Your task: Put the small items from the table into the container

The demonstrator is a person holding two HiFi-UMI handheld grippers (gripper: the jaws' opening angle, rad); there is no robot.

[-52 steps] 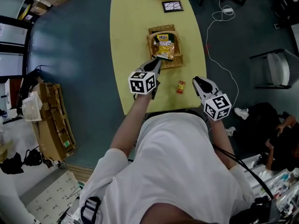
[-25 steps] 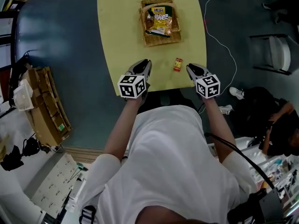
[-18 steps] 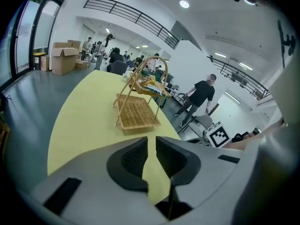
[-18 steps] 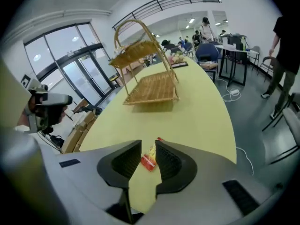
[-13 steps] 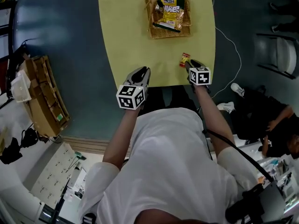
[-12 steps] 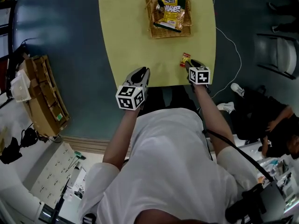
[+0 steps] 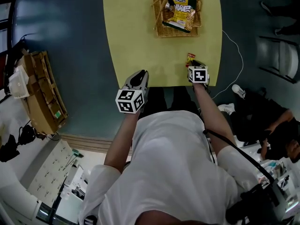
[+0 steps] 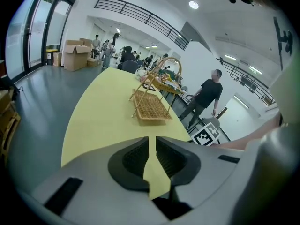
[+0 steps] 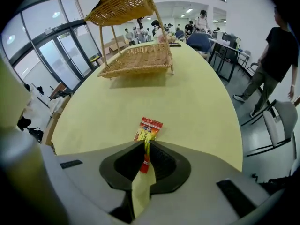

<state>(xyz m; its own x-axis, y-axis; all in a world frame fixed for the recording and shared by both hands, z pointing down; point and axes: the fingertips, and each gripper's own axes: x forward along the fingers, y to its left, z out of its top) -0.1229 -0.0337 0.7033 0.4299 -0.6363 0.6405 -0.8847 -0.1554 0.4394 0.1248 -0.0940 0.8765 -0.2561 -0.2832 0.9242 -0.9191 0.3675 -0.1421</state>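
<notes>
A small red and yellow packet [image 7: 190, 57] lies near the table's front right edge. My right gripper [image 7: 193, 63] points steeply down on it. Its jaws are closing, and the packet [image 9: 149, 127] stands pinched in the narrow gap of the right gripper [image 9: 144, 146]. The wicker basket [image 7: 161, 29] stands further up the yellow table [image 7: 136, 41], with a yellow snack bag [image 7: 181, 12] inside. My left gripper [image 7: 139, 74] hovers at the table's near edge, shut with nothing in it. In the left gripper view, the left gripper [image 8: 152, 139] faces the basket [image 8: 150, 108].
A white cable [image 7: 234, 36] trails on the floor right of the table, near a chair [image 7: 276, 50]. A wooden crate [image 7: 42, 97] sits on the floor at the left. A person [image 8: 208, 95] stands beyond the table's right side.
My right gripper has come forward and down onto the small packet. My left gripper has drawn back from the basket to the table's near edge.
</notes>
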